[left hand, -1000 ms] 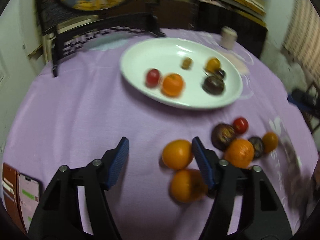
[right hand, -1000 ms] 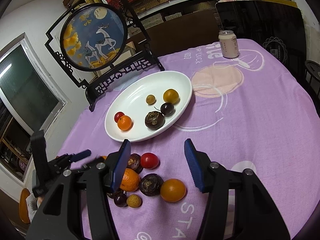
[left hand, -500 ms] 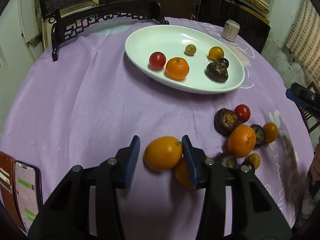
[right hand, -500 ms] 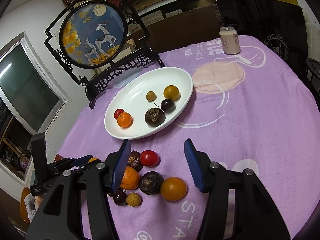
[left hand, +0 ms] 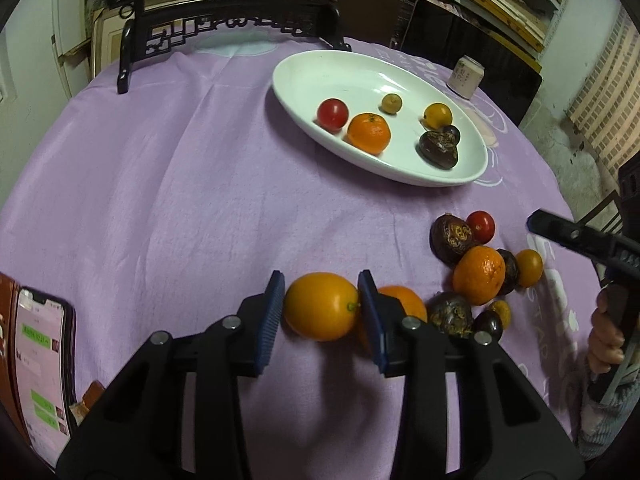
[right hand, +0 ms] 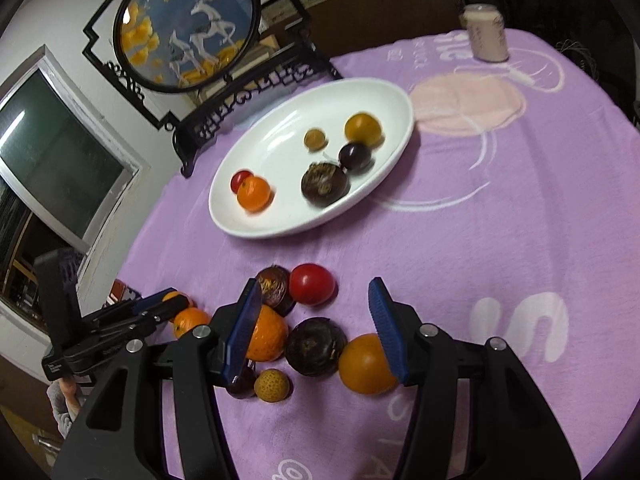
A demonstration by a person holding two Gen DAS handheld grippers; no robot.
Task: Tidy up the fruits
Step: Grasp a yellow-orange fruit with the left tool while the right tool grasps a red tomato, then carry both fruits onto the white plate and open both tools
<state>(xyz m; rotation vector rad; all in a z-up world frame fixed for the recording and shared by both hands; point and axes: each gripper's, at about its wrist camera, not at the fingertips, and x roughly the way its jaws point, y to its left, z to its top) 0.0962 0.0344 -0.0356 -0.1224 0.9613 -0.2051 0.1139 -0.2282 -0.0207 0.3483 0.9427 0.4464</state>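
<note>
Smooth round yellow-orange fruit point(left hand: 320, 306) sits between the left gripper point(left hand: 320, 312) fingers, blue pads touching both its sides: clenched on it, at the near edge of the purple-clothed bench point(left hand: 168, 184). Can't tell if it's lifted or resting on the cloth. Just right of it, partly behind the right-side pad, a second orange fruit point(left hand: 402, 300). Further right a loose cluster on the cloth: big orange mandarin point(left hand: 479, 275), wrinkled dark-brown fruit point(left hand: 452, 238), red tomato point(left hand: 481, 226), plus small dark and yellow ones, all touching or nearly so.

Right gripper point(right hand: 316, 324) hovers over that cluster w/ fingers released, spread wide, nothing between them.

White oval plate point(left hand: 304, 76) lies well beyond, w/ six fruits in it. Pale drink can point(left hand: 465, 77) stands past the plate. Phone w/ lit screen point(left hand: 40, 368) lies at the bench's left edge.
</note>
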